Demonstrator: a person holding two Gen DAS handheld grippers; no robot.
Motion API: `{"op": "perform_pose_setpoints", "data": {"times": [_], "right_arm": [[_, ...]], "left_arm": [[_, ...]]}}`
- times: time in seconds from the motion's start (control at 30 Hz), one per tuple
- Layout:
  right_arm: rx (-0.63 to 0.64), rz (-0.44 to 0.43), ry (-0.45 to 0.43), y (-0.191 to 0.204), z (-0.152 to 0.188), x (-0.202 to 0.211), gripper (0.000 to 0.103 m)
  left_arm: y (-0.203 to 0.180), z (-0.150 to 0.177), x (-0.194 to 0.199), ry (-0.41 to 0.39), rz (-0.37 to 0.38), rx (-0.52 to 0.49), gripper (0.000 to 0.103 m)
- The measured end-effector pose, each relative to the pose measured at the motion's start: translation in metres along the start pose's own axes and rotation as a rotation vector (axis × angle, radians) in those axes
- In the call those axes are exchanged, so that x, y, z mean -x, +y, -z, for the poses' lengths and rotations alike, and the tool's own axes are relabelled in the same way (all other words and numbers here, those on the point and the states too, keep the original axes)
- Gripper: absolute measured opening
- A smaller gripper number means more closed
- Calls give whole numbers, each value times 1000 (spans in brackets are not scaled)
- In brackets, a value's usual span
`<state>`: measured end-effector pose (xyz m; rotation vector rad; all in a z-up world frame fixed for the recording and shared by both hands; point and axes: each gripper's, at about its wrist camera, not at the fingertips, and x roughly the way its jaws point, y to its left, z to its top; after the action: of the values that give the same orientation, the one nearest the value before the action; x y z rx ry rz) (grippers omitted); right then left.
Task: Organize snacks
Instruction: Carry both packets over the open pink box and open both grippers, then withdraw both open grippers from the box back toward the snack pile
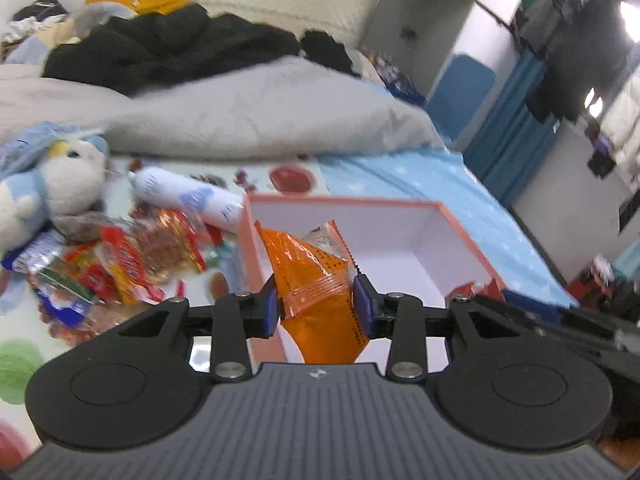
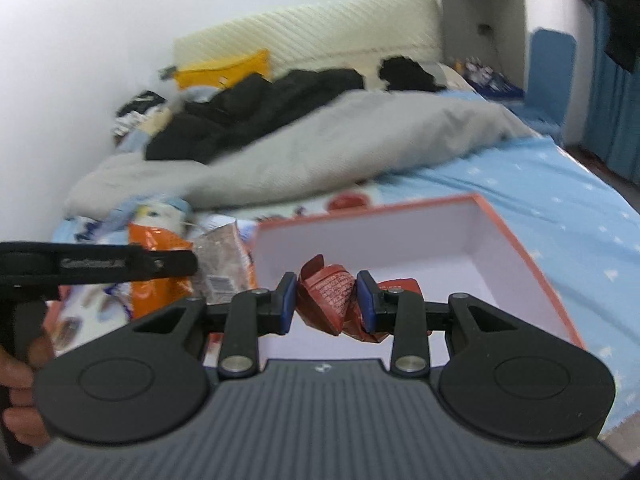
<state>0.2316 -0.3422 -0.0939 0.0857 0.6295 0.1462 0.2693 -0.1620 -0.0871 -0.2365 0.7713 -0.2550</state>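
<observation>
Right now you have a snack in each tool, both over the open box (image 1: 452,224). Your left gripper (image 1: 316,304) is clamped on an orange packet (image 1: 316,280), its blue pads pinching the packet across its crimped middle, with a second, paler packet (image 1: 326,236) showing just behind it; I cannot tell whether that one is caught in the same pinch. Your right gripper (image 2: 326,300) is clamped on a dark red wrapper (image 2: 326,296), which is crumpled between the pads, with the box's white floor beneath it.

These packets look light and thin-skinned, so weight is likely no trouble; slip is. The film is glossy and creases easily, and whatever is inside is probably brittle, so a harder squeeze would likely crush it rather than hold it better. The sealed, ribbed edges are the safest places to take hold, since they are flat, stiff and empty.

The orange packet hangs partly below the pads, so it may swing and catch the box's orange rim as you lower it. The remaining pile of snacks (image 1: 116,264) lies on the bed beside the box, next to a white tube (image 1: 188,196) and a plush toy (image 1: 60,176).
</observation>
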Motion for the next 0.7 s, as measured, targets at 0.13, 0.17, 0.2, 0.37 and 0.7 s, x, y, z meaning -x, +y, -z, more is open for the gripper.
{"op": "perform_pose_setpoints", "data": {"times": [0.13,0.17,0.2,0.37,0.7], "right_arm": [[-18,52,51,-18,8,-23,36],[-25,57,68,-22,11,-29,36],[-27,60,82,-24,12,-34,36],[-21,49,146,-29,23,-53,37],[-38,-4,128,-24,26,-51,82]], "left_arm": [[-1,15,-19,55,4,-4,41],[0,19,-22,57,-1,3,41],[2,22,-25,59,-9,13,41],[14,32,-26,63,-40,56,41],[25,31,4,1,-41,78,75]]}}
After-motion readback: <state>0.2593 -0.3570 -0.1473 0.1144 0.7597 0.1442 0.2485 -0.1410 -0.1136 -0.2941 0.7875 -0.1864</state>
